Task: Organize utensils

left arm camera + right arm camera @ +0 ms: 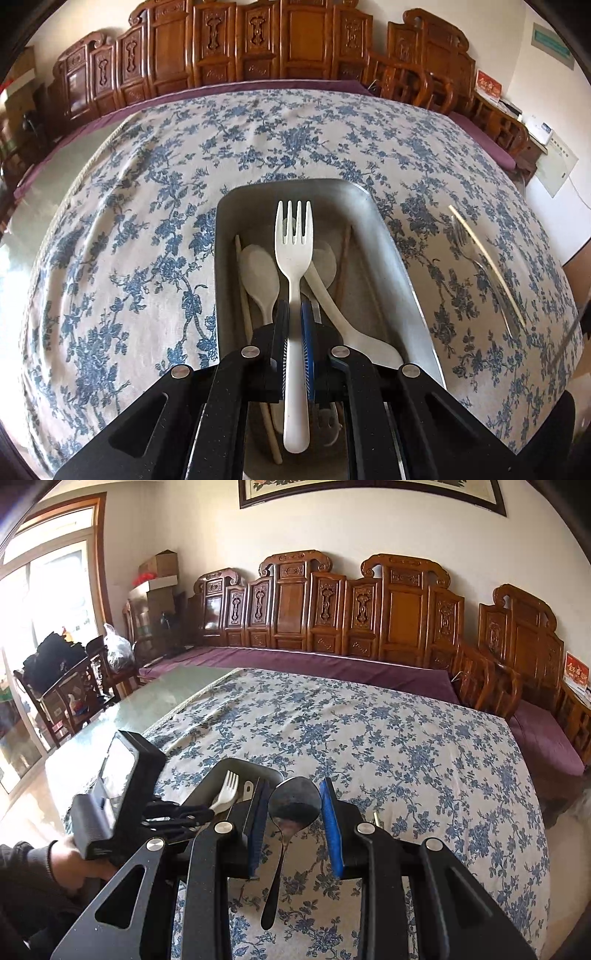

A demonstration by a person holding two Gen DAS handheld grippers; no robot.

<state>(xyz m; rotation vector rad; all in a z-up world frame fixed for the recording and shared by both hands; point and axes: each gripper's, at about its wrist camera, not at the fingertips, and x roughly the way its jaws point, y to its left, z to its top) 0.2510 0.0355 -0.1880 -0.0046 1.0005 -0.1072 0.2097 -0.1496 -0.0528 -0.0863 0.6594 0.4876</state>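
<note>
Nearest the left wrist camera, the left gripper [294, 325] has its jaws nearly closed, pinching the handle of a white plastic fork [294, 280] whose tines point away, above a grey metal tray [391, 258]. Inside the tray lie pale plastic spoons [260, 277] and wooden chopsticks [243, 295], crowded right under the fork. Off to the right on the blue-flowered tablecloth [147, 221], well apart from the tray, rest a metal fork [484, 269] and a single chopstick [487, 262] lying together. From the right wrist view, the right gripper [291, 812] stands partly open with a metal spoon [291, 805] between its pads, bowl away, handle hanging toward the camera; whether both pads press it I cannot tell. Beside it a sleeved hand [70, 860] holds the left tool over the tray. Beyond the table runs a purple-cushioned carved wooden bench [332, 627]; a red card [576, 672] there has gold writing too small to read
</note>
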